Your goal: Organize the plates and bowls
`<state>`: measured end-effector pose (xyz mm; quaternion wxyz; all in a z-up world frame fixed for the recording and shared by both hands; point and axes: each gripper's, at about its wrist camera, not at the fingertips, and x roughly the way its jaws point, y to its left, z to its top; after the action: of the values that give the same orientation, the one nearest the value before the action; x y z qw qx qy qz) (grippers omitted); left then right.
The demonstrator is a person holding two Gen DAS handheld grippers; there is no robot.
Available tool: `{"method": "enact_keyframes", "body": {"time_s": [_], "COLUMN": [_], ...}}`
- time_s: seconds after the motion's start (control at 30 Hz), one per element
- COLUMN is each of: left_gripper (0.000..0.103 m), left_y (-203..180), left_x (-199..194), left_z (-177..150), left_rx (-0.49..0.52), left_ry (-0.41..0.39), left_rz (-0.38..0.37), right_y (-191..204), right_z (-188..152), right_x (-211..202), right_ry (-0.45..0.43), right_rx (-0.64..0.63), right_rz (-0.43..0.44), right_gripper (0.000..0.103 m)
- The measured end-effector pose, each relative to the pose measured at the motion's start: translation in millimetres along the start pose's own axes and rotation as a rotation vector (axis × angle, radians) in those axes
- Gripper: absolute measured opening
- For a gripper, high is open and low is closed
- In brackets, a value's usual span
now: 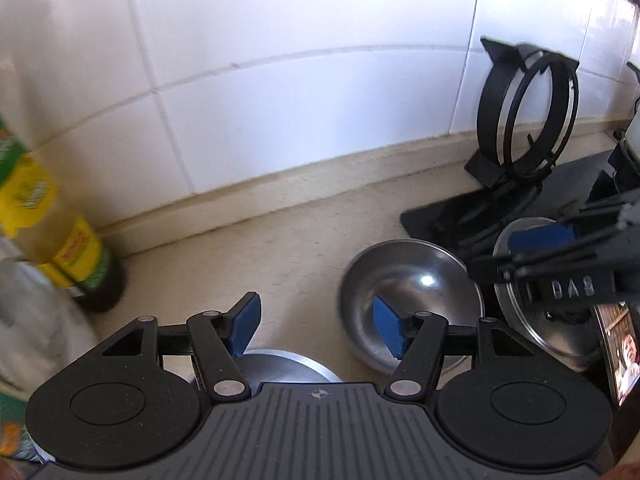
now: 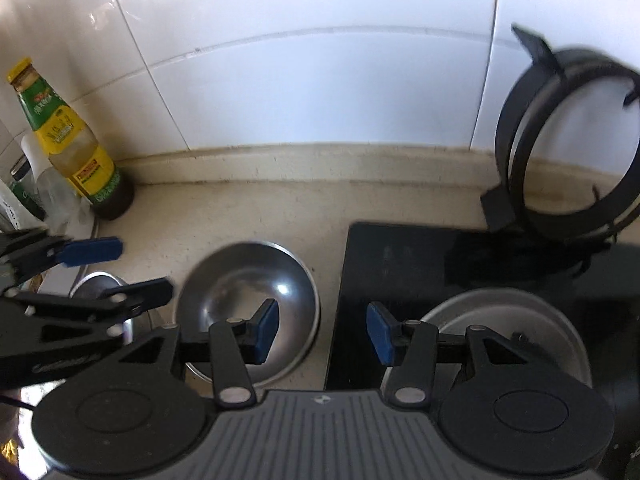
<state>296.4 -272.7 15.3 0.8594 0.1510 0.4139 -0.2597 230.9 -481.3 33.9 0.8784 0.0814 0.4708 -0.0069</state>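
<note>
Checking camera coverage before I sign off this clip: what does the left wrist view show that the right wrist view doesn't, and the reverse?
Only the left wrist view: a small screen at its right edge.

Only the right wrist view: the sauce bottle's yellow cap; the left view cuts it off.

Both: the steel bowl on the beige counter, a steel plate on the black hob, the black ring stand, white tiles, and the left gripper and right gripper, both open and empty.

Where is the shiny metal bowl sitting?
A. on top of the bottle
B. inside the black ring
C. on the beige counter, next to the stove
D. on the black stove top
C: the shiny metal bowl rests on the beige counter, just left of the black stove top.
</note>
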Motion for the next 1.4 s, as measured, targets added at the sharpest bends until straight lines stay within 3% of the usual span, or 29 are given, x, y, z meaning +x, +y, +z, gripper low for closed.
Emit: {"method": "enact_keyframes", "body": {"time_s": [0.23, 0.33, 0.47, 0.67, 1.4], "left_gripper": [0.068, 0.057, 0.053, 0.038, 0.037], "left_y": [-13.0, -13.7, -11.7, -19.1, -26.4], "left_x": [41.5, 56.5, 73.0, 76.4, 49.1], "left_z": [4.8, 1.7, -2.7, 1.1, 7.9], "left_rx": [0.03, 0.046, 0.052, 0.082, 0.091], "left_ry": [0.075, 0.119, 0.159, 0.162, 0.088], "left_rz": [0.0, -0.006, -0.01, -0.043, -0.067], "right_y": [-5.6, -2.8, -3.4, -3.3, -13.5], "right_z": [-7.8, -8.6, -11.1, -9.3, -3.1], "right_x": [30.6, 45.4, 59.0, 63.6, 40.8], "right_ry": [0.093, 0.128, 0.155, 0.15, 0.107], "right_rx": [0.02, 0.016, 0.024, 0.036, 0.1], "right_rz": [0.094, 0.1, 0.105, 0.134, 0.152], "right_gripper": [0.065, 0.065, 0.053, 0.042, 0.042]}}
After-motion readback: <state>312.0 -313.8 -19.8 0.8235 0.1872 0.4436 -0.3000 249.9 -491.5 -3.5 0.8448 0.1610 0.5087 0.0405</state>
